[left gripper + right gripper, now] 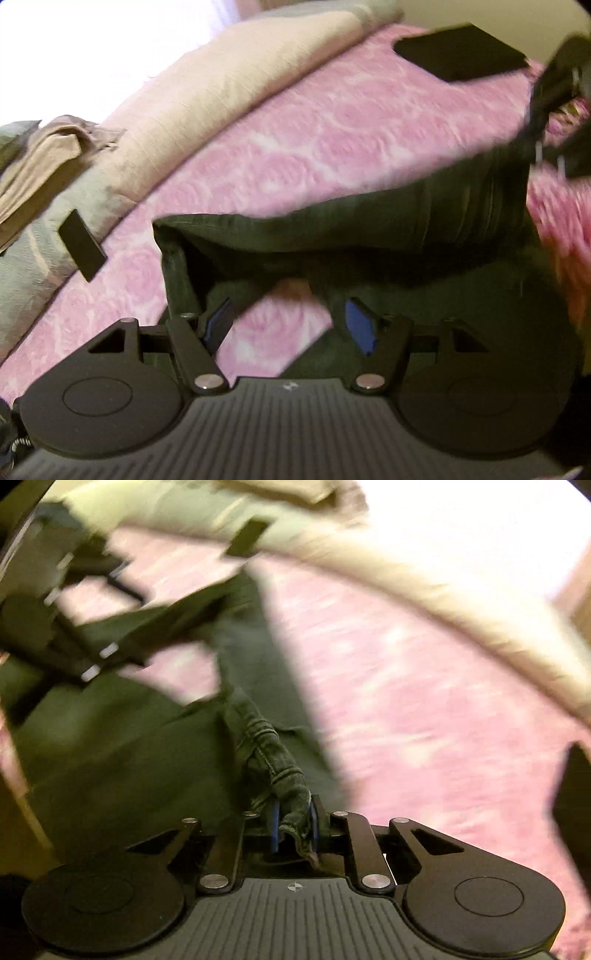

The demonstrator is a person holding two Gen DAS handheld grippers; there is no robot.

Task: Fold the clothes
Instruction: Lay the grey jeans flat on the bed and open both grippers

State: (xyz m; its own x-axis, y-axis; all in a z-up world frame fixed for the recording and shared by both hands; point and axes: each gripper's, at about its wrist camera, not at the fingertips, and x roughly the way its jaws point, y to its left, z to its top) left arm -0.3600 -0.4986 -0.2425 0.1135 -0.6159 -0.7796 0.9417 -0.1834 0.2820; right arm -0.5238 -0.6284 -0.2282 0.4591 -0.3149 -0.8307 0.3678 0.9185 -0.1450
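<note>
A dark green garment (388, 229) lies partly lifted over the pink floral bedspread (295, 140). My left gripper (288, 325) is open, its blue pads spread wide, just in front of the garment's near folded edge, with pink bedspread showing between the jaws. My right gripper (294, 825) is shut on a stitched hem of the green garment (273, 760), which stretches away from it toward the left. The right gripper also shows in the left wrist view (554, 110) at the far right, holding the cloth up. The left gripper shows blurred in the right wrist view (85, 620).
A cream blanket (221, 92) and a grey-patterned cover (33, 251) lie along the far side of the bed. A stack of folded beige clothes (40, 158) sits at the left. A flat black object (461, 51) lies on the bedspread; a small black one (82, 245) lies on the cover.
</note>
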